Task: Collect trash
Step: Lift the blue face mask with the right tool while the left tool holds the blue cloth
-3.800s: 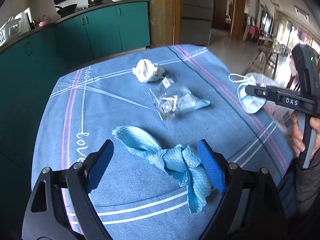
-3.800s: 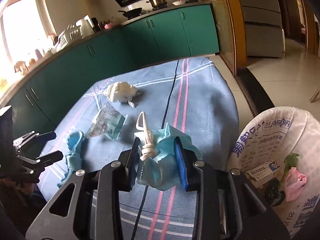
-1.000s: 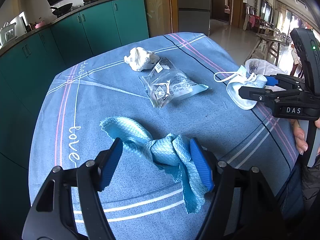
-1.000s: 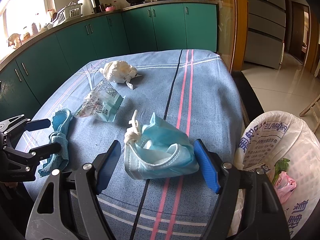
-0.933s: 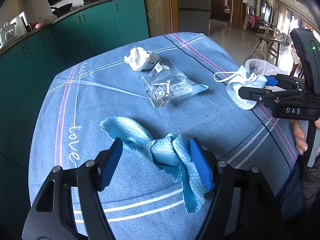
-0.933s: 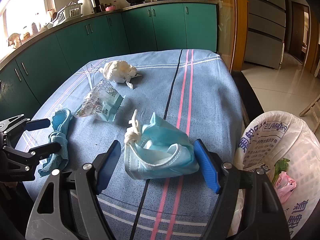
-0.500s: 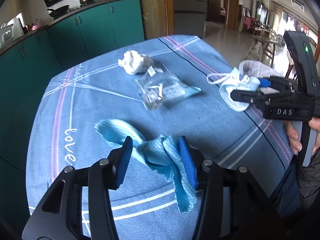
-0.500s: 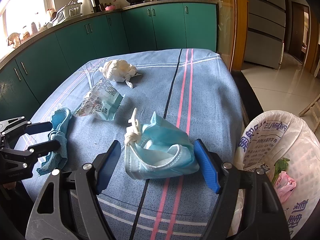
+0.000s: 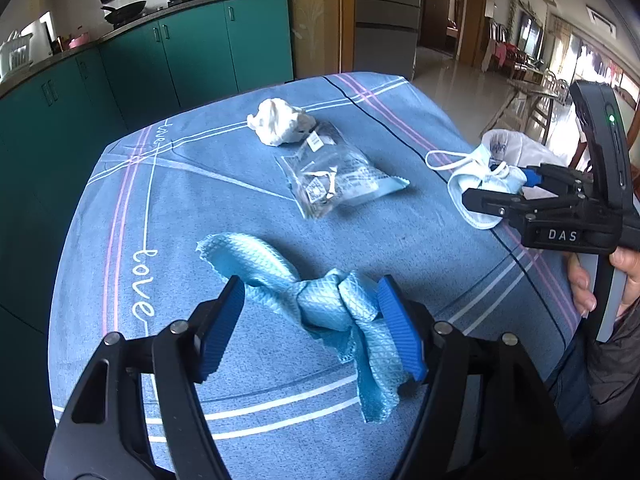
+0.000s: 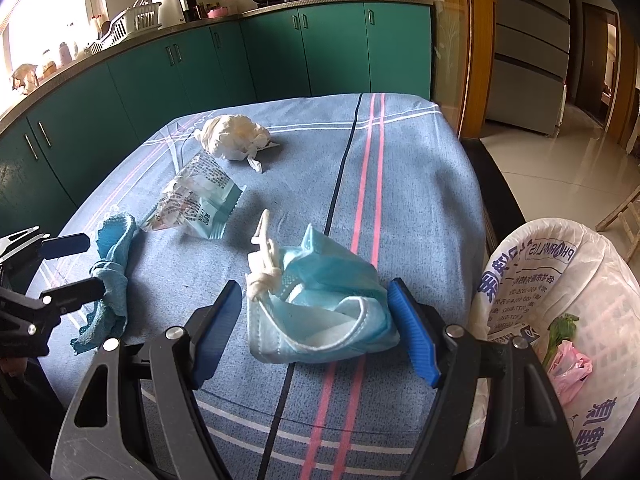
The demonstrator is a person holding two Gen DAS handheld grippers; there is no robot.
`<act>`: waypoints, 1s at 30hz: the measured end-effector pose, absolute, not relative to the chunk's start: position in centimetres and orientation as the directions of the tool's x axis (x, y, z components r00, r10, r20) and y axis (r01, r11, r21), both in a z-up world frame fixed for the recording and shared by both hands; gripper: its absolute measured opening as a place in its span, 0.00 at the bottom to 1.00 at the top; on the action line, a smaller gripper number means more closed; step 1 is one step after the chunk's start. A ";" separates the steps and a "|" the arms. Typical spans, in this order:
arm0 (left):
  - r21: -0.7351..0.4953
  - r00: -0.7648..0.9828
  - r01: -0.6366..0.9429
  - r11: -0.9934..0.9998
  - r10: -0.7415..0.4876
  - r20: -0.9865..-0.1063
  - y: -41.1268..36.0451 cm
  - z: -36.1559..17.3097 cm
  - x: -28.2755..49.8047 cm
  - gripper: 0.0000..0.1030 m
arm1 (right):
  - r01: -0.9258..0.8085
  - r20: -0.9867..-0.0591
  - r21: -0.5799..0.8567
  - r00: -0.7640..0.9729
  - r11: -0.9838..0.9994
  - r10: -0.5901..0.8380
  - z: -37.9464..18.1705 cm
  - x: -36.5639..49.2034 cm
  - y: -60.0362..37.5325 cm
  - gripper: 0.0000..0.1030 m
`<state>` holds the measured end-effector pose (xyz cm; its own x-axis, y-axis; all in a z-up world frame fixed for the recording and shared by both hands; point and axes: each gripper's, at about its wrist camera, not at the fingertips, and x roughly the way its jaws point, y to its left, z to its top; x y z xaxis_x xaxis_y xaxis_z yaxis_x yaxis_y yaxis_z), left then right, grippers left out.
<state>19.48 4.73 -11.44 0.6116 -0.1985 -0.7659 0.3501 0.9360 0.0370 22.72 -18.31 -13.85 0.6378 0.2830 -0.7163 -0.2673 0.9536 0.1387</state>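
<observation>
Worktop (image 10: 420,168) under blue striped cloth, four loose trash items on it. Bin (image 10: 532,264), one, white printed liner, beside the worktop's right edge; inside, a pink bag (image 10: 568,368), a green scrap (image 10: 562,330), printed paper. Face mask (image 10: 316,312), one, between the right claw (image 10: 316,330) pads, which stand apart, not pressing. Knotted blue cloth (image 9: 332,308), one, between the left claw (image 9: 312,328) pads; these have just been opening, right pad touching, left clear. Clear wrapper (image 9: 336,184), one. Crumpled tissue (image 9: 276,122), one, beyond it.
</observation>
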 end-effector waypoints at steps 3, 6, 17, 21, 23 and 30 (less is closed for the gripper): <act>0.035 0.604 0.352 0.935 -0.198 -0.772 4.3 -11.8 19.6 0.60 | -0.263 -0.722 0.134 0.634 0.955 0.276 -14.1 22.9 -18.2 0.72; 0.047 0.582 0.364 0.930 -0.188 -0.791 3.6 -12.5 19.8 0.52 | -0.263 -0.727 0.129 0.631 0.956 0.271 -14.3 23.0 -18.1 0.72; 0.069 0.584 0.366 0.928 -0.172 -0.793 3.1 -13.0 20.0 0.52 | -0.280 -0.730 0.107 0.629 0.954 0.267 -14.4 22.8 -17.4 0.72; 0.065 0.580 0.360 0.931 -0.169 -0.797 3.1 -13.0 20.0 0.50 | -0.287 -0.732 0.108 0.625 0.952 0.272 -14.5 22.8 -17.1 0.72; 0.057 0.578 0.355 0.933 -0.172 -0.798 3.1 -13.0 20.1 0.48 | -0.289 -0.730 0.111 0.625 0.951 0.275 -14.5 22.8 -17.1 0.70; 0.082 0.600 0.355 0.931 -0.159 -0.784 2.8 -12.9 19.8 0.44 | -0.297 -0.734 0.112 0.619 0.948 0.281 -14.5 22.7 -16.9 0.48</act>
<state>19.80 2.84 -12.92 0.5997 -0.1593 -0.7842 0.3552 0.9311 0.0825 22.71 -16.94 -14.54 0.6186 0.2808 -0.7338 -0.2971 0.9482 0.1124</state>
